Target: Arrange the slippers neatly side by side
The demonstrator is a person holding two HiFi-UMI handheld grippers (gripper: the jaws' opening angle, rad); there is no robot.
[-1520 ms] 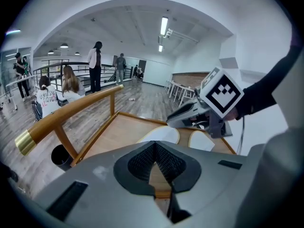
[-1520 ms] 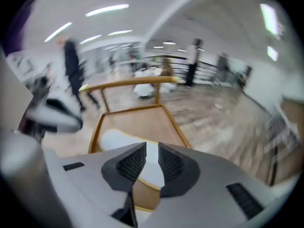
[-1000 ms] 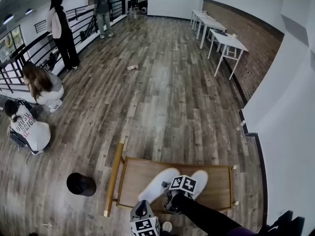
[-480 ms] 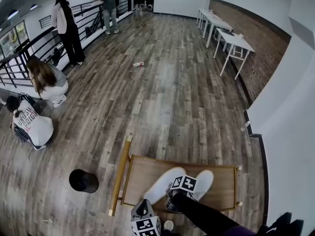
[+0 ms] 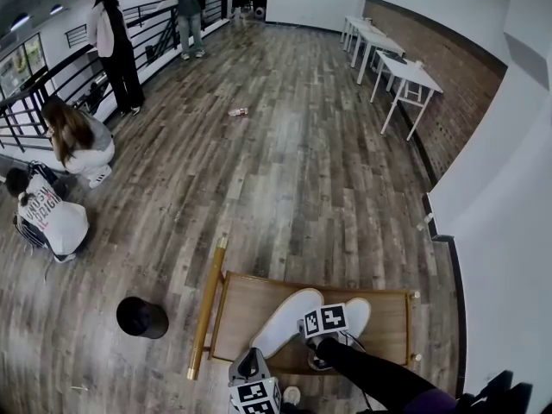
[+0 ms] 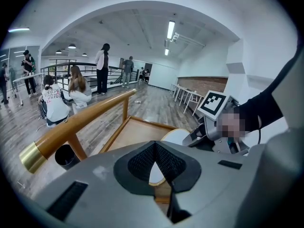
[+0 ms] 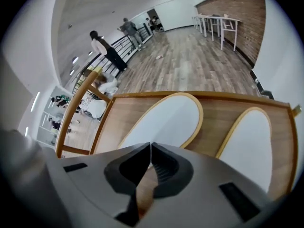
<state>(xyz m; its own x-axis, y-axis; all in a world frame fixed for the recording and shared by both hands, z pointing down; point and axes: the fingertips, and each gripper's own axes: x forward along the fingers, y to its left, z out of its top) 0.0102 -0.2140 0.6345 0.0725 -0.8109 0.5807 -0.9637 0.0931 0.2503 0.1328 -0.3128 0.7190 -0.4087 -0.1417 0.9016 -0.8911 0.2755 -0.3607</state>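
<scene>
Two white slippers lie on a wooden cart top, toes pointing away. The left slipper slants; the right slipper lies straighter beside it. My right gripper hovers at their heel ends over the gap between them, shut with nothing between its jaws. In the right gripper view the left slipper and the right slipper lie ahead of the right gripper on the cart top. My left gripper sits at the cart's near edge, shut and empty; in the left gripper view my left gripper faces a slipper.
A gold handle bar runs along the cart's left side. A black round bin stands on the plank floor to the left. Two people crouch by a railing, others stand farther off. White tables line the brick wall at the right.
My right gripper has shifted slightly to the right, toward the right slipper. The slippers and the left gripper lie as before.
</scene>
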